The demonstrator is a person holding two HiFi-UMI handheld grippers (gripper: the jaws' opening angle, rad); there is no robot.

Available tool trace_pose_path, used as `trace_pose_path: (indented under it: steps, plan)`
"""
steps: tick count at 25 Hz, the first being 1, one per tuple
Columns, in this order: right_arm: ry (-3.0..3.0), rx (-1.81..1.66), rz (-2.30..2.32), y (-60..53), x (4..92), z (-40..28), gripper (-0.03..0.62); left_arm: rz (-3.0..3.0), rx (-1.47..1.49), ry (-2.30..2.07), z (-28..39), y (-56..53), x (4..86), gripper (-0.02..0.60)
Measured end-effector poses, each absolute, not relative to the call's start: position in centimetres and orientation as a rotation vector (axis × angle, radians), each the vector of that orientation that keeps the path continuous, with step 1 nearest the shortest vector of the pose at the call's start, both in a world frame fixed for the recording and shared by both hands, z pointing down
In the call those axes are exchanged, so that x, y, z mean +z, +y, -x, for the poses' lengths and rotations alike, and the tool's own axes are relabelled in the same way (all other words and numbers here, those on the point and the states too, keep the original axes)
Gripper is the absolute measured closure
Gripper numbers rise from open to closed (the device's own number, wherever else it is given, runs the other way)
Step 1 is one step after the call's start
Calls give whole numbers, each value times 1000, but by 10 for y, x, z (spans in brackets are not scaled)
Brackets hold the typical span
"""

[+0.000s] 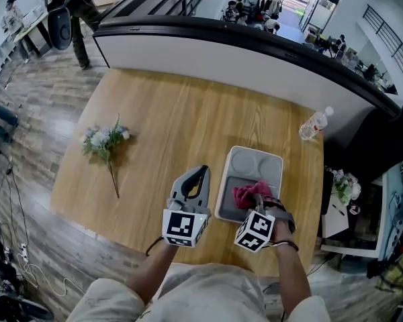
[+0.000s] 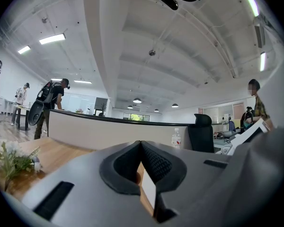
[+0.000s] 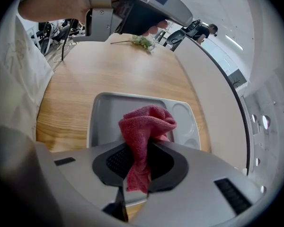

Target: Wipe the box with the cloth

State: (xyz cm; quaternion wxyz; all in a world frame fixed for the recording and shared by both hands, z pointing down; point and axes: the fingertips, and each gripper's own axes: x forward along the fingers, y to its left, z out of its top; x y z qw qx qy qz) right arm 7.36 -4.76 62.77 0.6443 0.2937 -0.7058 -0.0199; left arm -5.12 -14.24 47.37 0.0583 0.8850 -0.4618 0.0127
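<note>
A grey box (image 1: pixel 255 166) with a flat compartment and two round wells lies on the wooden table's near right part; the right gripper view shows the box (image 3: pixel 104 115) too. My right gripper (image 1: pixel 258 200) is shut on a red cloth (image 1: pixel 251 193), bunched and held over the box's near compartment. In the right gripper view the cloth (image 3: pixel 146 126) sticks out from between the jaws of the right gripper (image 3: pixel 139 167). My left gripper (image 1: pixel 195 180) hovers left of the box, jaws closed and empty. Its own view shows the left gripper (image 2: pixel 141 148) aimed level across the room.
A small bunch of flowers (image 1: pixel 106 143) lies on the table's left side. A plastic water bottle (image 1: pixel 314 125) stands at the far right corner. A curved counter (image 1: pixel 242 45) runs behind the table (image 1: pixel 174 113). People stand and sit in the background.
</note>
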Motion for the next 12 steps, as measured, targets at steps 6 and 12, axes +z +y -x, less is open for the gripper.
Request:
trace_pose_path:
  steps: [6, 12]
  plan:
    - [-1623, 16, -638, -30, 627, -67, 510, -2670, 42, -1404, 54, -142, 477, 569]
    - [-1630, 55, -606, -12, 627, -63, 510, -2666, 44, -1403, 52, -140, 480, 569]
